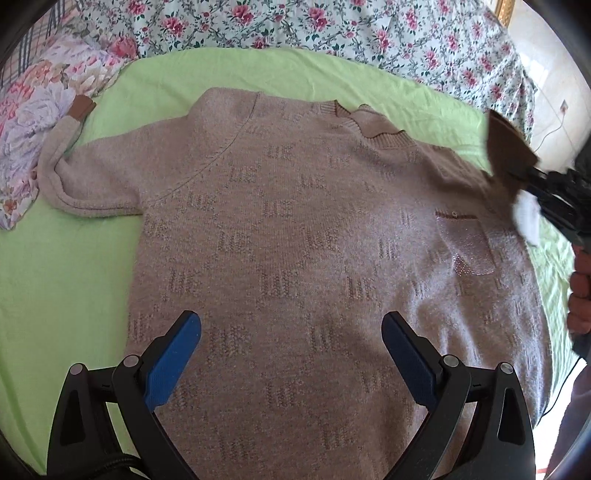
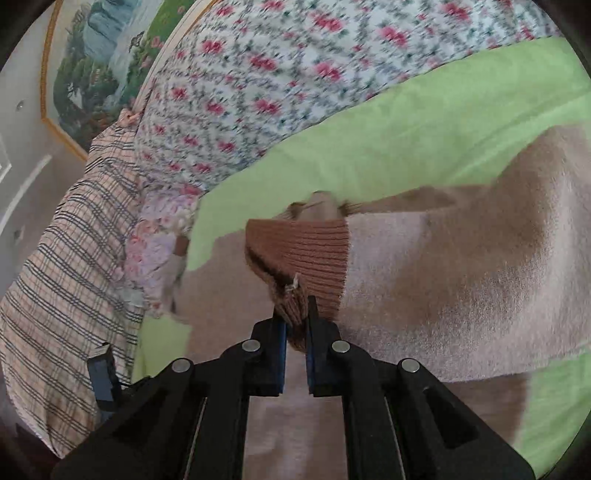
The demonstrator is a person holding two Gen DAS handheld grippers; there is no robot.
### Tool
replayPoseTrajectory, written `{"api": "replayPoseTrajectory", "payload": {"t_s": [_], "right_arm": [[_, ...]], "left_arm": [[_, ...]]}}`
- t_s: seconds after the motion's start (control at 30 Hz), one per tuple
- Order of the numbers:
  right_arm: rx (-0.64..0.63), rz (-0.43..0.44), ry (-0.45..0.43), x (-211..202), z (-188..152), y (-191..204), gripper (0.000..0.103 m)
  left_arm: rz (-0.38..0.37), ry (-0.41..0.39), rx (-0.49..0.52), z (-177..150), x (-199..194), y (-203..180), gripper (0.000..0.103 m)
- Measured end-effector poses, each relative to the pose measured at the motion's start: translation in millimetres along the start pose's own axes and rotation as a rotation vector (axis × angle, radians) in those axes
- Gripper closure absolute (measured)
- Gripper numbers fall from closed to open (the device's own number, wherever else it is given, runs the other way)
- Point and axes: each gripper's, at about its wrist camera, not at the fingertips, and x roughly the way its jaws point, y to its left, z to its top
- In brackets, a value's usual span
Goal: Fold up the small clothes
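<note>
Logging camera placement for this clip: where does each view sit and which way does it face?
Left wrist: sits above the beige knitted sweater, facing the floral bedding; open left gripper shows.
Right wrist: low over the sweater, facing the checked pillow; right gripper pinches the brown ribbed cuff.
Shared: sweater, green sheet.

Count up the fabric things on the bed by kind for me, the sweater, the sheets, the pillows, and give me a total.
Sweaters: 1, the beige knit sweater, its brown cuff pinched in the right tool
Green sheets: 1
Rose-print covers: 1
Pastel floral pillows: 1
Plaid pillows: 1
Total: 5
</note>
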Motion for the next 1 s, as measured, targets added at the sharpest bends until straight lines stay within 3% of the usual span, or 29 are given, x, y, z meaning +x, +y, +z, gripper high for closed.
{"api": "replayPoseTrajectory", "payload": {"t_s": [0.13, 0.3, 0.6, 0.7, 0.8, 1.0], "right_arm": [[0.004, 0.058, 0.086, 64, -8, 32, 0.094], [0.031, 0.067, 0.166, 111, -18, 42, 0.094], [0.031, 0.117, 0.212, 138, -24, 52, 0.094], [0.032, 0.095, 0.258, 150, -23, 54, 0.088], [0.047, 0.078, 0.253, 140, -25, 53, 0.062], [0.098, 0.067, 0.043, 45, -32, 25, 0.060]], "left_arm": [[-0.032, -0.021, -0.005, 2, -7, 9, 0.004], [-0.079, -0.034, -0.023, 10, -7, 22, 0.004], [-0.161, 0.003, -0.054, 26, 18, 23, 0.004], [-0.183, 0.013, -0.058, 28, 29, 18, 0.004], [-0.209, 0.033, -0.084, 37, 46, 18, 0.004], [-0.290, 0.030, -0.164, 67, 73, 19, 0.004]]}}
